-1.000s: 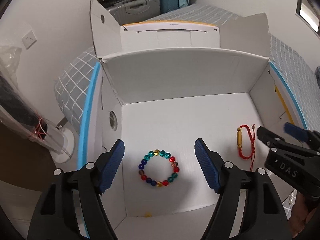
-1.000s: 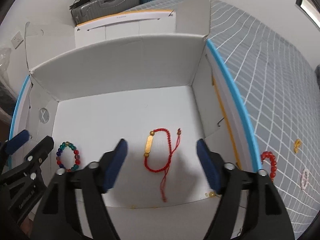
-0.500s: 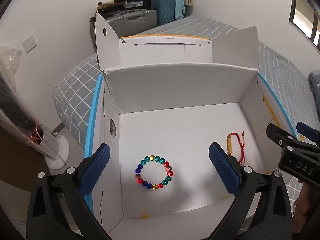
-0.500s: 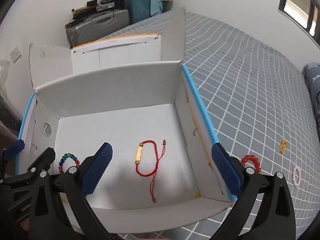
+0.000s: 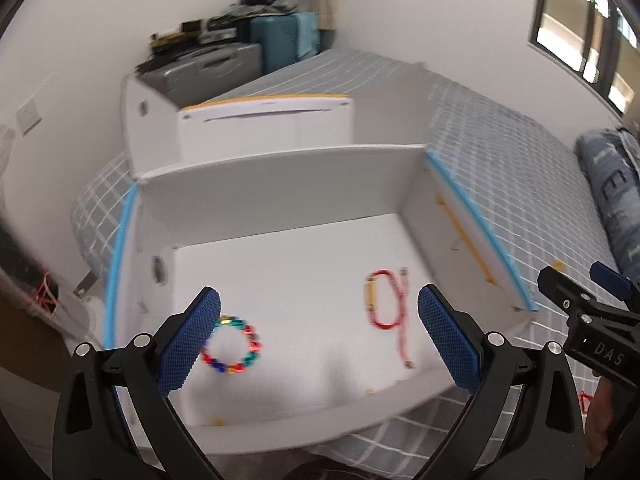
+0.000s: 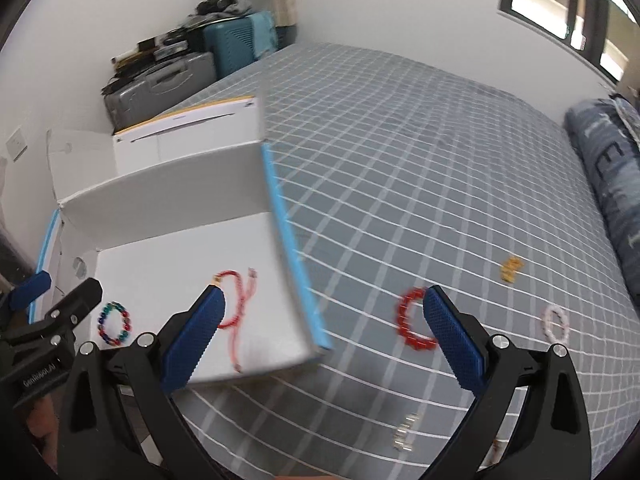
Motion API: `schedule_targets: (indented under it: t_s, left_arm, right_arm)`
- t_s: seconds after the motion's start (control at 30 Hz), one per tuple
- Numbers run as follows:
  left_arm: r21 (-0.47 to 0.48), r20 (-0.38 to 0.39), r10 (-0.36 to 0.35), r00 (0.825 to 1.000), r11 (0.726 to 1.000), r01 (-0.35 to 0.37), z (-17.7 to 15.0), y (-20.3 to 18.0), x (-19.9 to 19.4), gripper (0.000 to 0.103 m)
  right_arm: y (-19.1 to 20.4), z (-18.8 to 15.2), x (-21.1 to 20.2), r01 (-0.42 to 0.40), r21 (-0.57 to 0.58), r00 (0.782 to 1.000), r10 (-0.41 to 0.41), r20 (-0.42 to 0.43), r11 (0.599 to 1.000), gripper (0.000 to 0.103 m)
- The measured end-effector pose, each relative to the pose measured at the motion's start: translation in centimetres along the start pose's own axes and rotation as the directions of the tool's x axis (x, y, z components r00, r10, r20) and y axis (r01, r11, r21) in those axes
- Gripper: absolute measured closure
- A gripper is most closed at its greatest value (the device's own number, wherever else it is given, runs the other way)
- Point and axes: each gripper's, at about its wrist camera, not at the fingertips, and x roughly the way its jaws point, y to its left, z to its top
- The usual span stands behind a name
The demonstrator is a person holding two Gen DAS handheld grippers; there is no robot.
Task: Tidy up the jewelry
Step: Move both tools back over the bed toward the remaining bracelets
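A white cardboard box (image 5: pixel 280 184) lies open on the bed. Inside it lie a multicolour bead bracelet (image 5: pixel 232 346) and a red cord bracelet with a gold bar (image 5: pixel 386 304); both also show in the right wrist view (image 6: pixel 114 322) (image 6: pixel 236 300). On the bedspread lie a red bead bracelet (image 6: pixel 412 324), a pale pink bracelet (image 6: pixel 555 323), a small gold piece (image 6: pixel 511 268) and a small pale piece (image 6: pixel 404 438). My left gripper (image 5: pixel 320 336) is open and empty above the box front. My right gripper (image 6: pixel 322 340) is open and empty, over the box's right edge.
The grey checked bedspread (image 6: pixel 420 152) spreads to the right. A blue pillow (image 6: pixel 612 184) lies at the far right. Suitcases (image 6: pixel 160 80) stand against the far wall. A second white box (image 5: pixel 264 124) stands behind the first one.
Both grippers have pulled back and swung to the right. The right wrist view now shows more of the bedspread and its loose jewelry. Both bracelets in the box lie as before.
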Motion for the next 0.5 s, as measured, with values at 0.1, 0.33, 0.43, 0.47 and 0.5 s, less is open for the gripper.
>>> schedule_targets:
  t_s: [0.1,0.33,0.43,0.47,0.5]
  left_arm:
    - [0.037,0.009,-0.037,0.999,0.999,0.037,-0.1,-2.9,-0.5,0.006]
    - [0.124,0.014,-0.102,0.995,0.987,0.100,-0.7,-9.3,-1.3,0.006]
    - [0.156,0.010,-0.121,0.993,0.981,0.118,-1.0,-11.5,-1.4,0.006]
    - [0.166,0.008,-0.128,0.992,0.978,0.125,-1.0,-12.3,-1.3,0.006]
    - [0.175,0.006,-0.135,0.991,0.976,0.132,-1.1,-13.2,-1.3,0.006]
  right_arm:
    - [-3.0,-0.9,-0.9,0.029,0.029,1.000,-0.029,0.004,0.999,0.008]
    - [-9.4,-3.2,-2.4,0.094,0.099,0.996,-0.094,-0.003,0.991,0.008]
    - [-11.6,-4.2,-2.9,0.116,0.123,0.993,-0.116,-0.008,0.986,0.008]
    - [-12.1,-4.5,-3.0,0.121,0.130,0.993,-0.121,-0.010,0.984,0.008]
    - [-12.9,-4.9,-3.3,0.130,0.139,0.992,-0.130,-0.012,0.982,0.008]
